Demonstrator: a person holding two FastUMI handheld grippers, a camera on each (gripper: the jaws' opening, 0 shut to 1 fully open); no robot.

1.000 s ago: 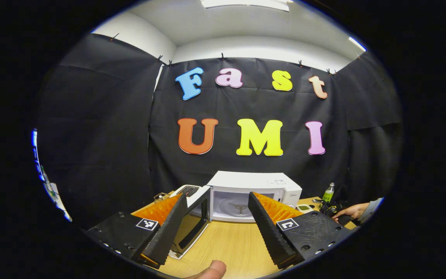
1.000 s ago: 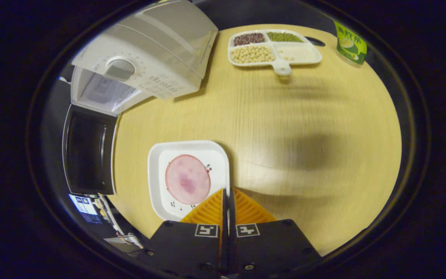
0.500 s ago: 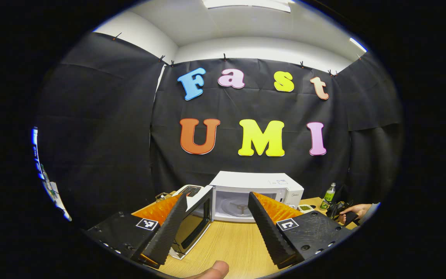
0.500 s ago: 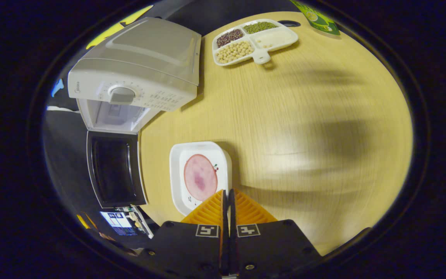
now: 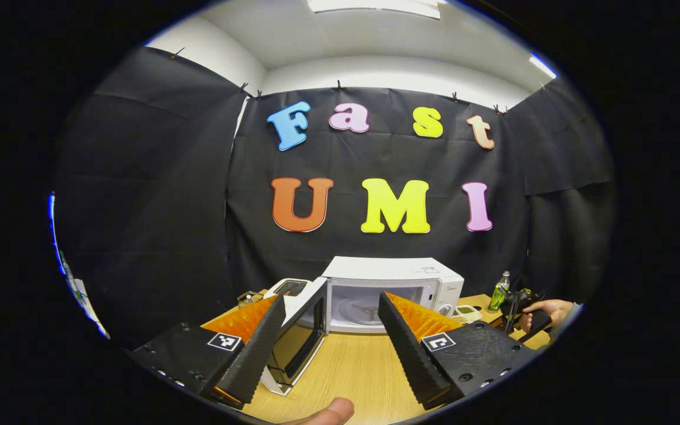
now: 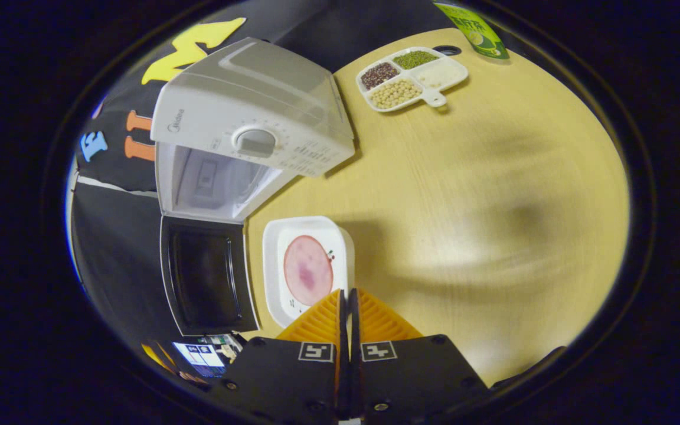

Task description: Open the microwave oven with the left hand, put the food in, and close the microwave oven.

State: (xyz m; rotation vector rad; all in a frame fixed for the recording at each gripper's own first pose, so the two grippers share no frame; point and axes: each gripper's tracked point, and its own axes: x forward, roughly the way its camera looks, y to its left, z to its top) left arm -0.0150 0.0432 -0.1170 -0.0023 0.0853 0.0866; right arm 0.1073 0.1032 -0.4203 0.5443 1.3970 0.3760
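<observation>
Door [image 6: 207, 282] of microwave [image 6: 245, 124] stood open; right hand-held gripper [image 6: 349, 295] pinched the plate [image 6: 304, 227] of food; left hand-held gripper [image 5: 328, 330] gaped empty. Next: slide plate inside.

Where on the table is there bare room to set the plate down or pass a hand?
Free: the wide stretch of table between the plate of food and the divided tray. Crowded: the strip between the microwave, its open door and the plate.

- A staged recording booth, not a home kitchen — black cloth wall [image 5: 157, 195] clipped up under a white office ceiling [image 5: 375, 35].
- Wooden table [image 6: 464, 195] bearing a microwave [image 5: 393, 286] — far side.
</observation>
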